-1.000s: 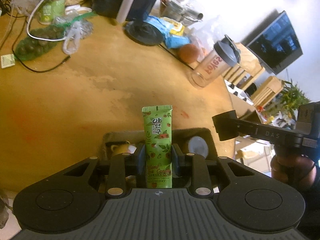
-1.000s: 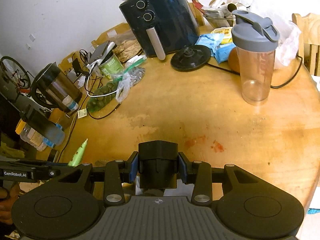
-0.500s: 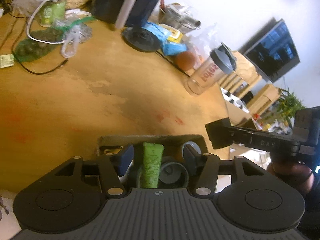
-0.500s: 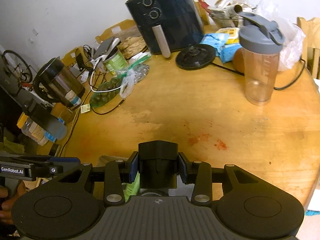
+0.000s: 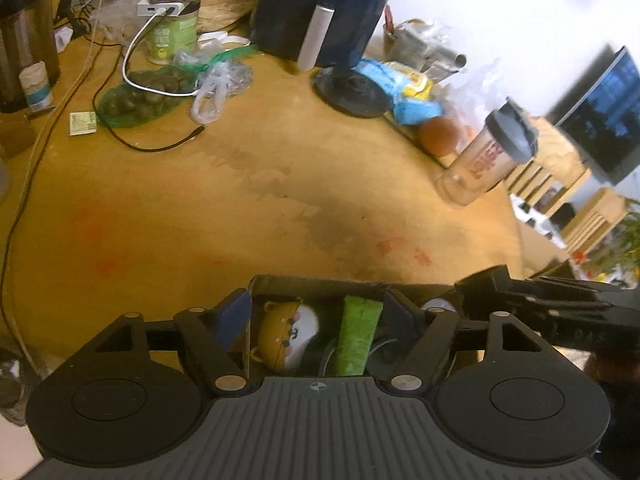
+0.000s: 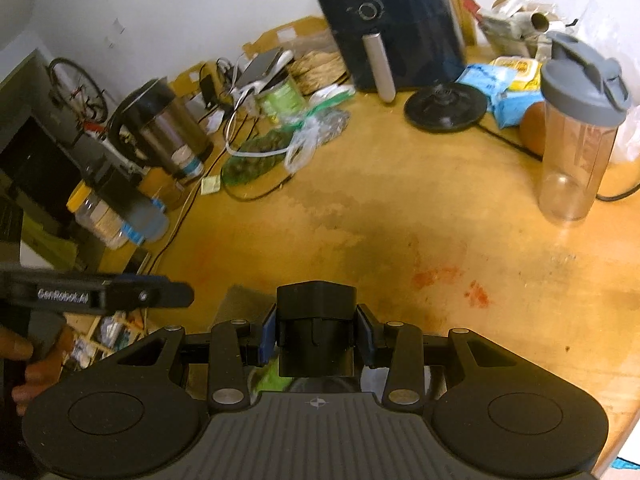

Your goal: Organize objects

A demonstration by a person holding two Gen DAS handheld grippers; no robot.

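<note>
Two grippers hang over a cardboard box at the near edge of the wooden table. The left gripper is opening, its pads clear of the green tube, which stands in the box between them, right of a bear-shaped figure. The right gripper is clamped on a black block.

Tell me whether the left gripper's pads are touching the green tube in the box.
Apart. In the left wrist view the left gripper is opening, and the green tube stands in the cardboard box with clear gaps to both pads.
</note>
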